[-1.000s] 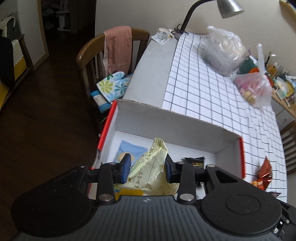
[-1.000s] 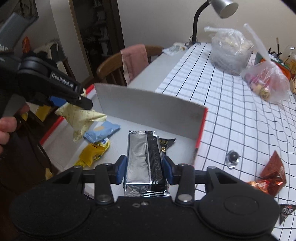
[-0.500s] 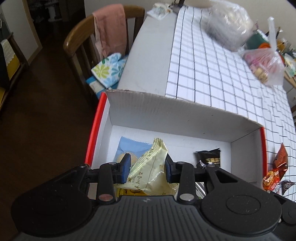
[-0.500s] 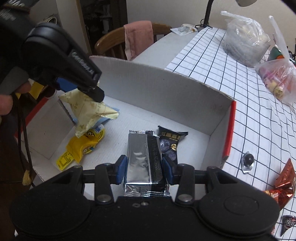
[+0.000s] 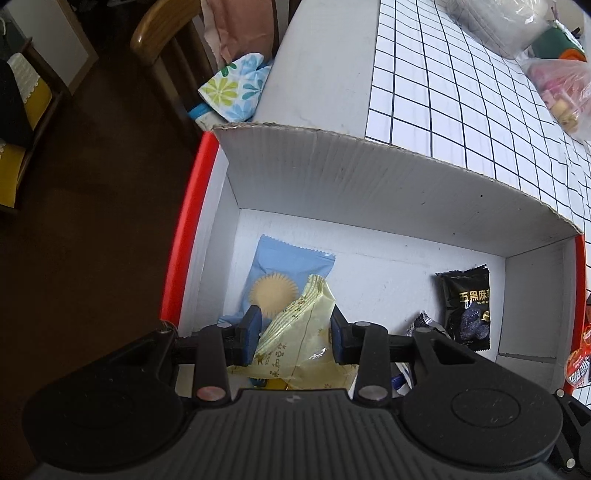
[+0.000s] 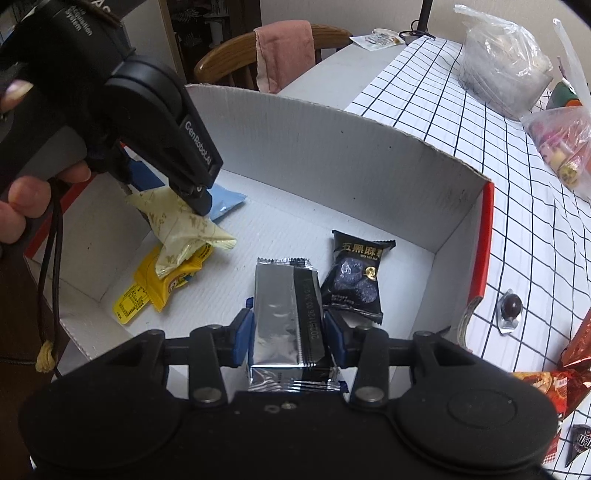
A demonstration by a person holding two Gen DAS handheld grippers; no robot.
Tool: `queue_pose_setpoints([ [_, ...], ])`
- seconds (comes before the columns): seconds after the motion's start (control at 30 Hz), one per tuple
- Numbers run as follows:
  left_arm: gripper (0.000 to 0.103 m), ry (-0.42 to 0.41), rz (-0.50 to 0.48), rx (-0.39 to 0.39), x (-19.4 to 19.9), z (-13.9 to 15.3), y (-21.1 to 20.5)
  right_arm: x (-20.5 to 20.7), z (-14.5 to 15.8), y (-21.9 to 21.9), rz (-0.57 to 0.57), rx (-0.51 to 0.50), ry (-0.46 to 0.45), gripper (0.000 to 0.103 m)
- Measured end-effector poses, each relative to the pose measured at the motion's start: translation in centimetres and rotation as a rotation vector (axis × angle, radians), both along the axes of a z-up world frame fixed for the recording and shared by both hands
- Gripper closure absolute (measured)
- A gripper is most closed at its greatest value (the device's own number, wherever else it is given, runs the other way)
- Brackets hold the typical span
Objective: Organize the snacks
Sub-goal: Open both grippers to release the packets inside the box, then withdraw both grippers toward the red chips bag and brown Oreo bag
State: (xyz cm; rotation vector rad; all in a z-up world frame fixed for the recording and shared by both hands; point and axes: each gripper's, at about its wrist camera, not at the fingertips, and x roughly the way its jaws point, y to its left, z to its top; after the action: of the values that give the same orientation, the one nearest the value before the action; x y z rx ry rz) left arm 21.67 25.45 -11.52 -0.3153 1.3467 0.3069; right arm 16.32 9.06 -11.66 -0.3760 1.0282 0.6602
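White box [image 5: 369, 177], on tabletop [image 5: 325, 74]: snacks being collected inside. Silver packet [image 6: 284, 317]: being gripped by right gripper [image 6: 288, 334] above box floor. Pale-yellow packet [image 5: 299, 339]: being pinched by left gripper [image 5: 294, 332]; best lowered flat before being released.

lamp [image 6: 424, 14] – head cut off by top edge | red snack packets [image 6: 554, 384] – cropped at right edge | yellow packet [image 6: 162, 288] – partly under pale wrapper [image 6: 181, 225] | black packet [image 5: 469, 306] print – last character hidden
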Motion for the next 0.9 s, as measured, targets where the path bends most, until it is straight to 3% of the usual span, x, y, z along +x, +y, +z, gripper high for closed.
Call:
queue_pose_setpoints([
  [0.13,0.064,-0.014,0.007,-0.012,-0.1,0.2,0.1,-0.1,0.1,-0.2,-0.008,0.01,0.002,0.06],
  [0.37,0.047,-0.067,0.024,-0.031,-1.3,1.3,0.3,-0.9,1.5,-1.3,-0.014,0.07,-0.007,0.054],
  [0.7,0.044,-0.181,0.038,-0.085,-4.2,3.8,0.2,-2.4,4.8,-3.5,-0.018,0.178,-0.036,0.046],
  [0.9,0.044,-0.263,-0.006,-0.087,-6.0,6.0,-1.4,-3.3,6.6,-5.0,-0.02,0.234,-0.059,0.04],
])
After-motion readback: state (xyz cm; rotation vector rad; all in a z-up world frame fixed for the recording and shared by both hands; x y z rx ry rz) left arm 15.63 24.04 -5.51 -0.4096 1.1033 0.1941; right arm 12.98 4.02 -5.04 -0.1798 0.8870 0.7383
